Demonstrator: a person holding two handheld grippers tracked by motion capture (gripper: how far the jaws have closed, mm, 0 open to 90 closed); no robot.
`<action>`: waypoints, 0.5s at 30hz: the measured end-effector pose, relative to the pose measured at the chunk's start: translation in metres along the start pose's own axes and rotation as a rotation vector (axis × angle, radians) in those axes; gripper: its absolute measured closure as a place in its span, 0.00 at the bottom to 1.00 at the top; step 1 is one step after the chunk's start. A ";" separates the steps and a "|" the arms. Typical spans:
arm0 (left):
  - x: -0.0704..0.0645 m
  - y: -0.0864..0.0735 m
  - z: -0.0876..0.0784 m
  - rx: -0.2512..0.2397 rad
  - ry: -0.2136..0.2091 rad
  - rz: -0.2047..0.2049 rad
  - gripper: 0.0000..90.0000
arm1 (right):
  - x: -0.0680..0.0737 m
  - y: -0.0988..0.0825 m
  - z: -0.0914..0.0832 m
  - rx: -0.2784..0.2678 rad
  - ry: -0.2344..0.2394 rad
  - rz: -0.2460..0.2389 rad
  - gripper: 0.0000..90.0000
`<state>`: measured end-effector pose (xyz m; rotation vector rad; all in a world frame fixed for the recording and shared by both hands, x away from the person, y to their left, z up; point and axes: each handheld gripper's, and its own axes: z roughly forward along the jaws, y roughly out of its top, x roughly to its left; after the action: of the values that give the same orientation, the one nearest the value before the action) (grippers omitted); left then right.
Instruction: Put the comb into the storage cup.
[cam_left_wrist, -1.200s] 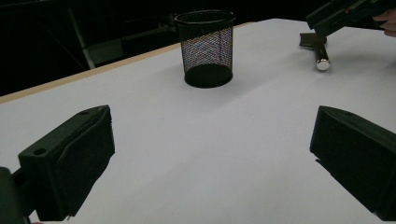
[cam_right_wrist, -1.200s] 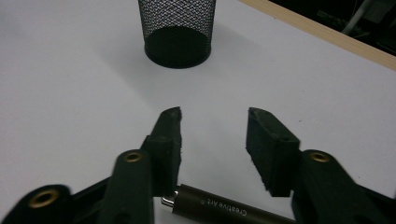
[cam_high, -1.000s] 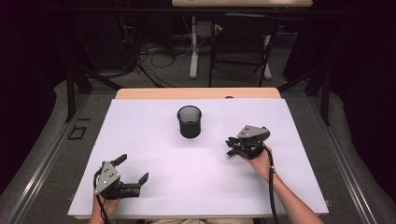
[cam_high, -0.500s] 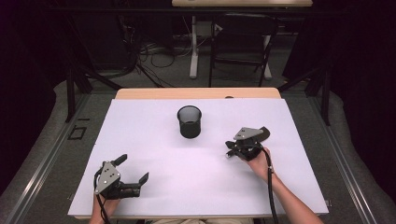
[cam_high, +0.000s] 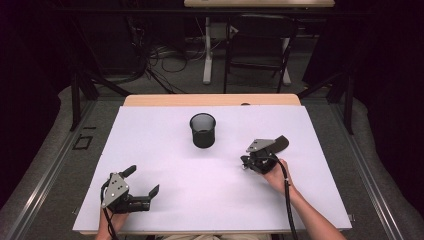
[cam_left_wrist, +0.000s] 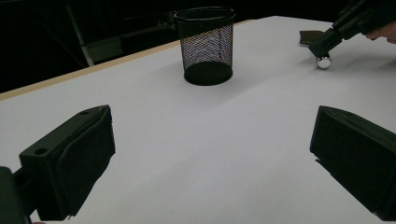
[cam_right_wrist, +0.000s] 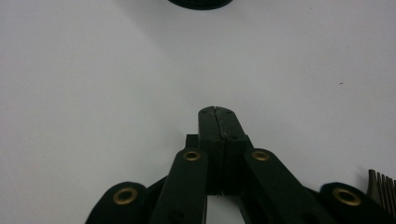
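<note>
White paper covers the surface (cam_high: 150, 150), with dark floor and cables beyond its far edge. A mesh cup (cam_high: 203, 130) stands upright near the middle, mouth open, likely the place where small things are to go. At about 4 o'clock from the cup, the right hand-held gripper (cam_high: 243, 165) tilts down with its tip at the surface. Its jaws are pressed fully together (cam_right_wrist: 217, 112). The left gripper view shows a small shiny bead (cam_left_wrist: 323, 61) right at that tip, apart from the cup. Whether the bead is pinched or merely touched cannot be told. The low, steep angle suits nipping something so small. At 7 o'clock from the cup, the left hand-held gripper (cam_high: 143, 180) rests wide open and empty, facing the cup, apparently waiting.
</note>
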<state>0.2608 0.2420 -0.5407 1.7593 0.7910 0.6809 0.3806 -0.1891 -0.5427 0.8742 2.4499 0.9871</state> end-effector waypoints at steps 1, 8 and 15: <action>0.000 0.000 0.000 0.000 0.001 0.001 0.00 | 0.000 0.000 0.000 -0.001 -0.004 -0.001 1.00; 0.000 0.000 0.000 -0.001 0.003 0.000 0.00 | 0.000 0.000 0.001 0.006 -0.004 0.001 1.00; 0.000 0.000 -0.001 -0.002 0.003 -0.003 0.00 | 0.000 -0.002 0.001 0.048 0.005 0.004 1.00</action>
<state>0.2604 0.2425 -0.5406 1.7555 0.7948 0.6821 0.3804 -0.1893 -0.5450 0.8937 2.4862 0.9365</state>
